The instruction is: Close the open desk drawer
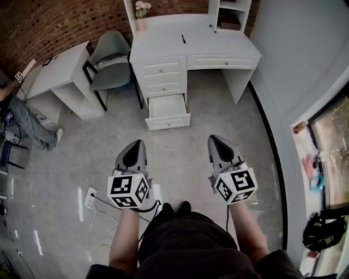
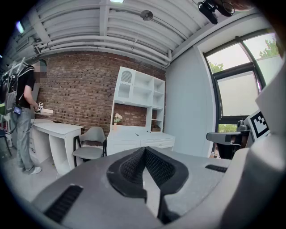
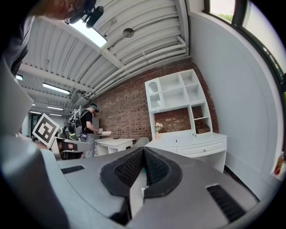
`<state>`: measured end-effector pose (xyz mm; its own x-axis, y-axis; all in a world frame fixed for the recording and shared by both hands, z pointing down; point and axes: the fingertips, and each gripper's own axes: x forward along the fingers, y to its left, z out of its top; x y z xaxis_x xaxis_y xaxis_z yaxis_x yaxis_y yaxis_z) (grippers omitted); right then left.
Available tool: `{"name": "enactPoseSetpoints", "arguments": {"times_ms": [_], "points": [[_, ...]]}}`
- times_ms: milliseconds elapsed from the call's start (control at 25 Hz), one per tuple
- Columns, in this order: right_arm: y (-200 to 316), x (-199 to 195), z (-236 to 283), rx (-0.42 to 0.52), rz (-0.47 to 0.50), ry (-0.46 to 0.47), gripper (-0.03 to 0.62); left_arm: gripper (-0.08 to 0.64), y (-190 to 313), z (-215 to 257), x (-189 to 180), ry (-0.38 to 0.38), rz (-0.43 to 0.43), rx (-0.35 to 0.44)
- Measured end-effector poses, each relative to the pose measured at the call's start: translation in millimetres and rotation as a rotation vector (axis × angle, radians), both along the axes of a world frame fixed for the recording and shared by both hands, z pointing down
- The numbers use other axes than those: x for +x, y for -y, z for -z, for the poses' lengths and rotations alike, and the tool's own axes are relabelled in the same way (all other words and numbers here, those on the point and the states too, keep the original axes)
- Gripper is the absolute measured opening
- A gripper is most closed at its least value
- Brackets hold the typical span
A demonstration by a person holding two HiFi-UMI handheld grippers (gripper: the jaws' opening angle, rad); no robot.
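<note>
The left gripper [image 1: 140, 143] and the right gripper [image 1: 215, 138] are held side by side low over the grey tiled floor [image 1: 180, 158], both pointing toward the white desk [image 1: 163, 68]. In the left gripper view, the fingers [image 2: 129, 167] of the left gripper [image 2: 144, 150] are clenched: the dark ribbed pads meet at the tip and hold nothing. In the right gripper view, the fingers [image 3: 156, 170] of the right gripper [image 3: 143, 151] are clenched in the same way, also with nothing between them.

The open desk drawer [image 1: 168, 111] is ahead of both pairs of fingers and well apart from them. It lies between the lines of the two grippers, nearer to the left fingers than to the right ones. It is the lowest of three drawers in the left part of the desk and is pulled far out over the floor; the two drawers above it are shut.

Beyond the drawer, on the surface [image 1: 163, 38], lies a small dark pen [image 1: 184, 38], and a vase with pink flowers [image 1: 142, 16] stands at the back. Ahead and to the left of the left fingers stands a grey-green chair [image 1: 109, 60], just beside the desk. Behind the left fingers, a white power strip [image 1: 90, 197] lies on the floor.
</note>
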<state>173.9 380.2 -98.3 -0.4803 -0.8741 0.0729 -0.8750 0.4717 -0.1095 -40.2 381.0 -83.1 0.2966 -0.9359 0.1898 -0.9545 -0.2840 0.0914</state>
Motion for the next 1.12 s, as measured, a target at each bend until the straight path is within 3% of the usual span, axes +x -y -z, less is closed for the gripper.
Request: {"name": "enactPoseSetpoints", "arguments": {"times_ms": [240, 720, 1120], "points": [[3.9, 6.2, -3.5, 0.002, 0.011, 0.009, 0.005, 0.009, 7.1, -5.1, 5.3, 0.003, 0.007, -0.004], [19.0, 12.8, -29.2, -0.083, -0.016, 0.03, 0.005, 0.009, 19.1, -16.6, -12.3, 0.017, 0.046, -0.025], [92.9, -5.0, -44.7, -0.116, -0.032, 0.015, 0.005, 0.009, 97.1, -41.3, -38.6, 0.015, 0.04, -0.061]]}}
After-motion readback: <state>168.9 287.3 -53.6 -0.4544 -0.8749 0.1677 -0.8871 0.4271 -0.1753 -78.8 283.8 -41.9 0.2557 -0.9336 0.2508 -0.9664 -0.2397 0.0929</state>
